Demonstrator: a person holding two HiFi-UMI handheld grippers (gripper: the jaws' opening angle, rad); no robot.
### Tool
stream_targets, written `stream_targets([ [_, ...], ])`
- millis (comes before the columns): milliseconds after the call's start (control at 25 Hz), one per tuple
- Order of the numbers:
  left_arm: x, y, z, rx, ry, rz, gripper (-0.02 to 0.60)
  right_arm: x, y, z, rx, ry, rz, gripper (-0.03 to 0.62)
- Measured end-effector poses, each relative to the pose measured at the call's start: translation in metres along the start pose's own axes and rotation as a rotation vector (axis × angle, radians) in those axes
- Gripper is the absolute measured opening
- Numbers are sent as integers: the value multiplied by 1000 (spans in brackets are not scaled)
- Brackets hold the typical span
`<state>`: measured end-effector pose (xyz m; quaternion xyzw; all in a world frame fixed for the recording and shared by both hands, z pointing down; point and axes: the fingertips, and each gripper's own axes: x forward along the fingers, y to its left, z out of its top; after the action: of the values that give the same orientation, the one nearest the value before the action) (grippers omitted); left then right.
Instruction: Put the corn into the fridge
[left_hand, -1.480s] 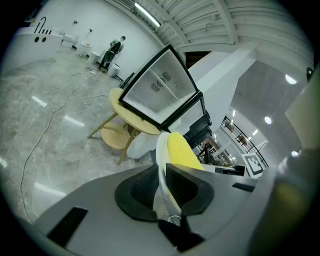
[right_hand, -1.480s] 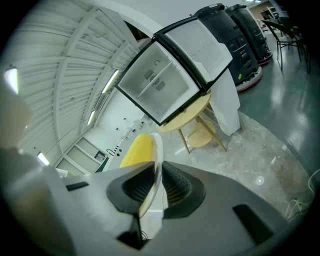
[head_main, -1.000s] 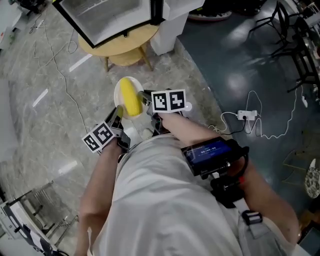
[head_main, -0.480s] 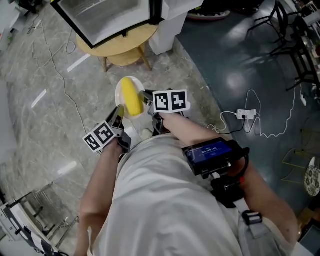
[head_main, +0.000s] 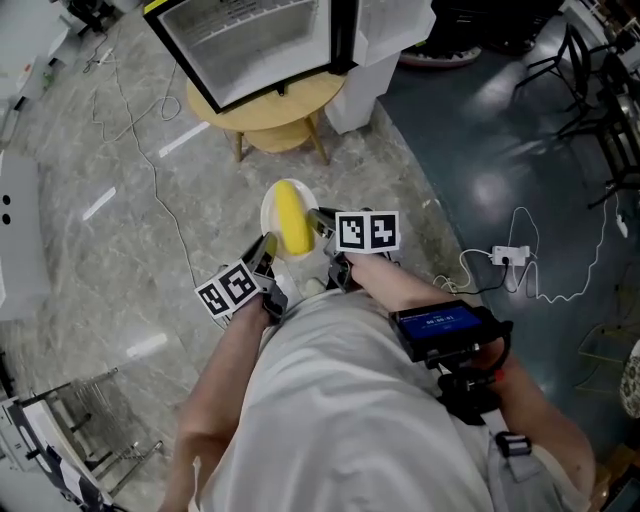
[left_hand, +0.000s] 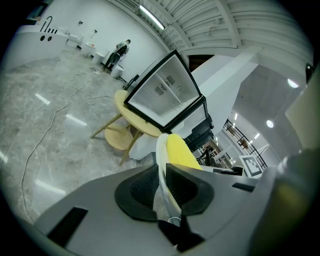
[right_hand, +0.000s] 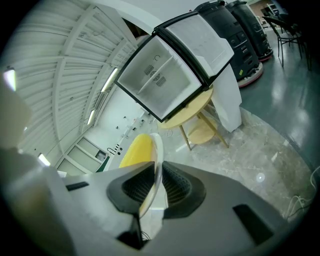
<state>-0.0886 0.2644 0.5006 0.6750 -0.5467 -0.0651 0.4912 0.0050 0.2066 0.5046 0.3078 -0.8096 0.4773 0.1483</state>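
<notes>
The grey marbled stone floor (head_main: 100, 250) spreads under and ahead of both grippers, giving way to a darker, glossy blue-grey floor (head_main: 480, 150) off to the right gripper's side. Well ahead of the jaws, the black-framed fridge with a pale white inside (head_main: 260, 45) faces the grippers, and both gripper views look along their jaws toward it. It sits on a round, pale wooden table (head_main: 275, 120) with splayed legs. Behind the grippers is the person in a light grey shirt (head_main: 330, 400), forearms reaching forward, with a dark device with a blue screen (head_main: 440, 325) strapped on the right forearm. The left gripper (head_main: 265, 245) and the right gripper (head_main: 322, 222), each carrying its marker cube, come at a round white plate (head_main: 270, 212) from opposite sides and hold it up between them above the floor. In the left gripper view the ribbed black pads (left_hand: 137, 187) are pressed onto the plate's thin white rim, which passes straight through the narrow slot between the jaws. The right gripper view shows the same, its pads (right_hand: 175, 185) pinching the opposite rim. The yellow ear of corn (head_main: 293, 230) lies on the plate between the two grippers, just past the jaw tips. It lies to the right of the rim as the left gripper sees it and to the left as the right gripper sees it, touched by neither pair of jaws. Out to the right gripper's side, a small white power strip (head_main: 510, 255) with a looping white cable lies on the dark floor.
</notes>
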Motion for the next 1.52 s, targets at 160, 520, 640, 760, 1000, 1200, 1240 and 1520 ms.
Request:
stream_targets([
  [160,-3,3,-2,-6,12,0,51,2,2,-3,3,6,-8,49],
  [520,-6,9,8,-10,22,-9,51,10,7,-1,1,12,-25,49],
  [640,-4,7,8,-7,25,-13,51,9,7,1,2,11,-28,49],
  [760,-1,6,8,-8,31,-16,51,8,5,2,4,9,-33,49],
  [1000,0,7,8,-10,35,-15,51,8,3,0,14,12,-38,49],
  [1200,3,9,10,-14,35,-10,51,13,1,2,20,16,-35,49],
  [1240,4,11,12,-16,35,-7,51,15,0,4,22,17,-33,49],
  [1520,21,13,19,-24,44,12,51,23,-9,16,29,35,-34,49],
])
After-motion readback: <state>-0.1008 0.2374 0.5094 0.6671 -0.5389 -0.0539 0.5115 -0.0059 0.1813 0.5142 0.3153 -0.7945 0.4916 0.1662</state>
